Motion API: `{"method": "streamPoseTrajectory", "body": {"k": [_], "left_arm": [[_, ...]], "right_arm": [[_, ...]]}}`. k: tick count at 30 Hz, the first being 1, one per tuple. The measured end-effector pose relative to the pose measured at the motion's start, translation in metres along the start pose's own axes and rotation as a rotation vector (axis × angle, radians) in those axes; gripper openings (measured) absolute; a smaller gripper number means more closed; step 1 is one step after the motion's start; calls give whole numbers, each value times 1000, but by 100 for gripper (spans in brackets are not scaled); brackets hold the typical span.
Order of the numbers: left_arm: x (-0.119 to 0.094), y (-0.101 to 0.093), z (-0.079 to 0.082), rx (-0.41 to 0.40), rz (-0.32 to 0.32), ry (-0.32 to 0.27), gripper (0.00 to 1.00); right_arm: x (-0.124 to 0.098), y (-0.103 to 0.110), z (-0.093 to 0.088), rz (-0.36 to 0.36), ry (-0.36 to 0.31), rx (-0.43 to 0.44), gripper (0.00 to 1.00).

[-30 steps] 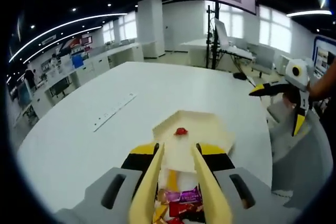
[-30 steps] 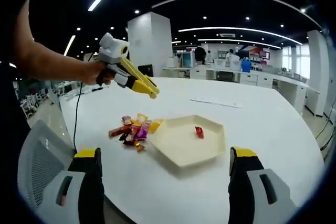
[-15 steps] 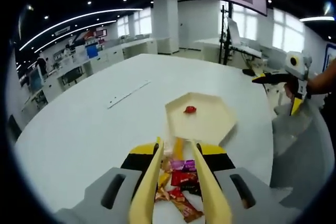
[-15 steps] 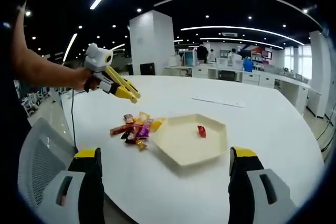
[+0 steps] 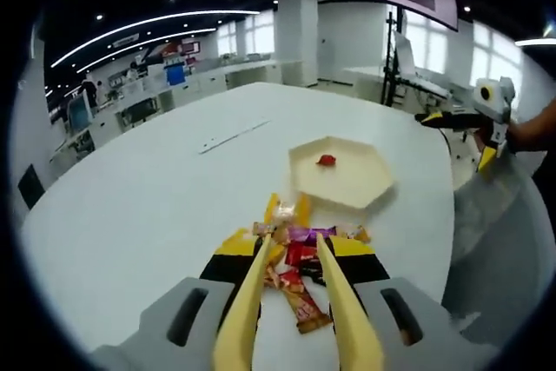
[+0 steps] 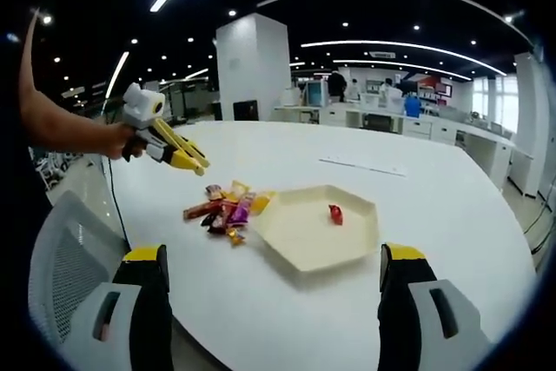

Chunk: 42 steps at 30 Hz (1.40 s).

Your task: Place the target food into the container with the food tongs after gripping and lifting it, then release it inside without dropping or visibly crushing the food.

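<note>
Aimed to pick one, the left gripper (image 5: 290, 249) holds open jaws above the heap of wrapped sweets (image 5: 295, 262), beside the cream hexagonal tray (image 5: 365, 188); the right gripper (image 6: 272, 280) gapes idle.

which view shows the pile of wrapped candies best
The left gripper view: the candy pile lies close, just beyond its jaws, with separate wrappers distinguishable. The right gripper view shows it smaller, beside the hexagonal tray.

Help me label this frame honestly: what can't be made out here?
- Left gripper, left gripper view: its jaws cover part of the candy pile.
- Wrapper print, both views: too small to read.
- Red candy in the tray: type unclear, too small.
- Right gripper, right gripper view: fingertips cut off by the bottom edge.
</note>
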<state>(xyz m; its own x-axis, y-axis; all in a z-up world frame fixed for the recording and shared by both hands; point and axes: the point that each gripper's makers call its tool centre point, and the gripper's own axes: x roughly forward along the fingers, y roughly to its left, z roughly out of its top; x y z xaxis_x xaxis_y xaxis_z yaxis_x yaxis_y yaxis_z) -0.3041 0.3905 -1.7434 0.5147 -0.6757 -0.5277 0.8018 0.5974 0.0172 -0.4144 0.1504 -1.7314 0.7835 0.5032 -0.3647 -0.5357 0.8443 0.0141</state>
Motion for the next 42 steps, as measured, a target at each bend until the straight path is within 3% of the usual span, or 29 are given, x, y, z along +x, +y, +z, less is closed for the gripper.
{"method": "streamPoseTrajectory", "body": {"k": [11,22,28,42], "left_arm": [[-2,1,-14,-33,15,5,25],[14,-8,-63,-67,33,86,25],[20,-3,-77,-83,58,113,25],[36,-2,-87,-103,73,183,23]], "right_arm": [[1,2,-1,8,6,-4,99],[-1,0,1,-3,-3,-4,99],[-1,-1,2,-11,-11,4,99],[0,0,0,-3,1,6,99]]}}
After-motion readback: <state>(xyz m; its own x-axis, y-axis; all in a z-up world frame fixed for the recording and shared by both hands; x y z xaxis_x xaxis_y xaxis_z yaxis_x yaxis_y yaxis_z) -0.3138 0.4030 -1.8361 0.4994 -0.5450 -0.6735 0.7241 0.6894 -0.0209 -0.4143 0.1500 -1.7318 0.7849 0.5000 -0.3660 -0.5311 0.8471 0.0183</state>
